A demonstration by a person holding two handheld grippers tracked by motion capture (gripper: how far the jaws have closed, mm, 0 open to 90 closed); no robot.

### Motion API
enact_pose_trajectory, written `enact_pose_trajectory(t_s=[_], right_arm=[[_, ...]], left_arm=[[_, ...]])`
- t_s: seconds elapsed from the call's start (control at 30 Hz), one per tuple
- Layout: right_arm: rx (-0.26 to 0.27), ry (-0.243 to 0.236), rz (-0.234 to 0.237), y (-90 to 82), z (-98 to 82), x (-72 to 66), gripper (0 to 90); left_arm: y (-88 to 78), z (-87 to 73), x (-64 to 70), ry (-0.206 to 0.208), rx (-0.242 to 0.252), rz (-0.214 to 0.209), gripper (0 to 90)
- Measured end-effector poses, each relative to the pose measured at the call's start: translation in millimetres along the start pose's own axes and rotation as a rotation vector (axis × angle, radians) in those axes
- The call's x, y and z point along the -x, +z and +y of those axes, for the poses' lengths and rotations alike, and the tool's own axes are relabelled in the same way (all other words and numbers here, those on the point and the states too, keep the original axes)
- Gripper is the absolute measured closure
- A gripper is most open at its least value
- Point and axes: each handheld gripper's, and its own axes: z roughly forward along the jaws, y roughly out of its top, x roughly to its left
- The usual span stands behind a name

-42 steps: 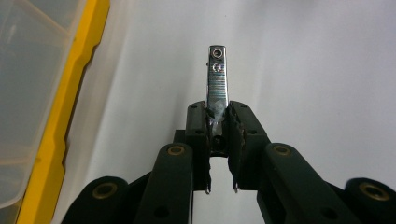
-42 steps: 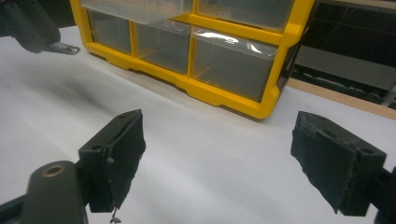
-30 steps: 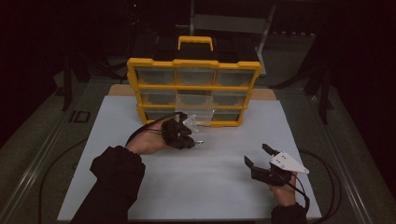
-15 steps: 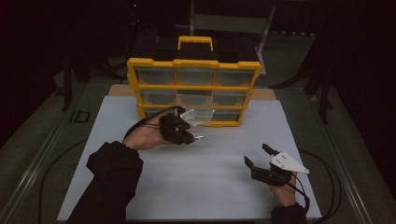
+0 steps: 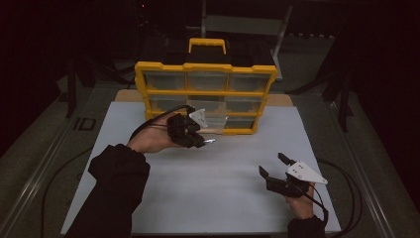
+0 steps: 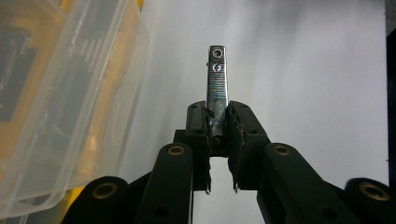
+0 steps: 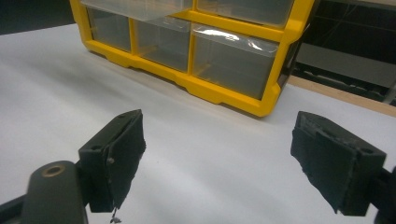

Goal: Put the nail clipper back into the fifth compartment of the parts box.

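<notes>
While the yellow drawer organizer (image 5: 205, 94) is standing at the back of the white mat (image 5: 218, 178), a slim metal piece, possibly a nail clipper (image 6: 217, 79), is being pinched by the left gripper (image 6: 218, 122) just before it; the right gripper (image 7: 217, 158) is being held spread above the mat.

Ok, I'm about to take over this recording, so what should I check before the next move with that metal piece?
1. Left gripper shut on the metal strip: ok.
2. Strip held straight along the jaws: ok.
3. Strip lifted off the white sheet: ok.
4. Clear drawer pulled out beside it: ok.
5. Right gripper open, empty, apart: ok.
6. What the yellow organizer drawers hold: cannot tell.
</notes>
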Motion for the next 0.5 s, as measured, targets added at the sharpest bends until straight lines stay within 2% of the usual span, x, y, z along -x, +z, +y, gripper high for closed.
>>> enact_pose_trajectory(t_s=[0.5], right_arm=[[-0.001, 0.003, -0.004, -0.2, -0.2, 0.7, 17.5]], left_arm=[[-19.8, 11.1, -9.5, 0.004, 0.01, 0.004, 80.7]])
